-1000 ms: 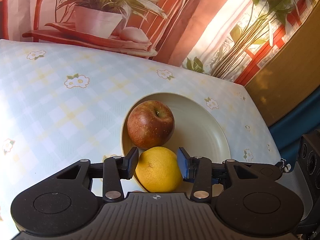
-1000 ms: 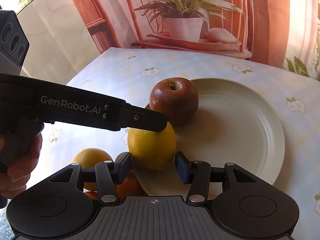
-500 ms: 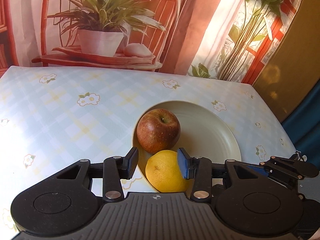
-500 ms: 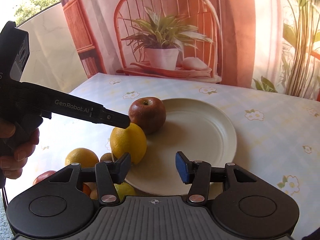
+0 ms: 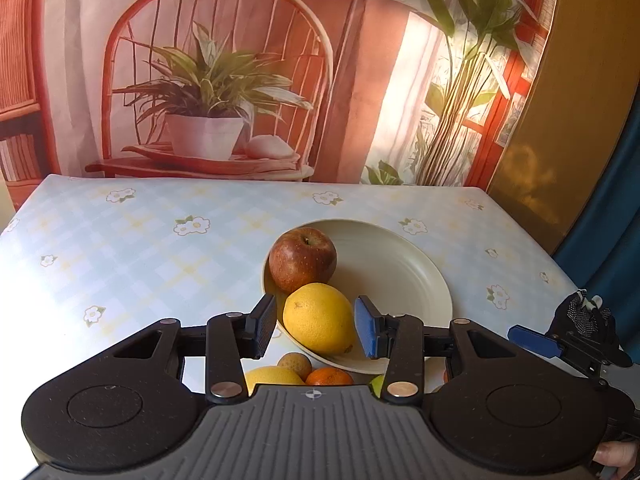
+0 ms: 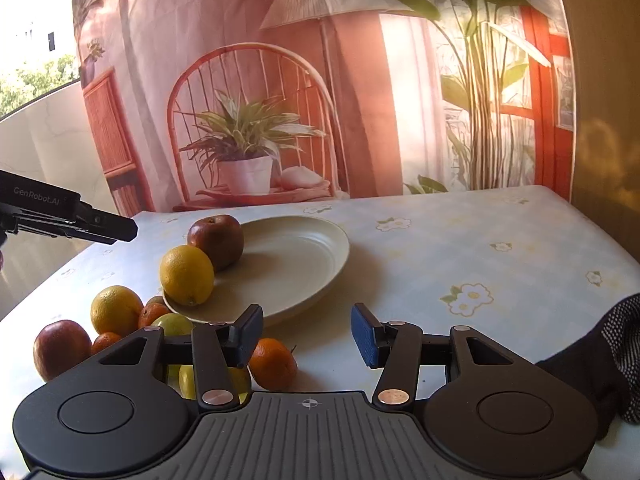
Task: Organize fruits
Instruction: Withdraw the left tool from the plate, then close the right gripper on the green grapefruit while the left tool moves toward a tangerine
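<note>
The lemon is sitting on the plate edge, leaning against the apple; both the left gripper and right gripper are hanging spread and empty; a careless nudge risks rolling it off toward the loose fruit pile.

Pale blue-and-yellow checked tabletop with white daisies; cream round plate; dark red apple; yellow lemon.
</note>
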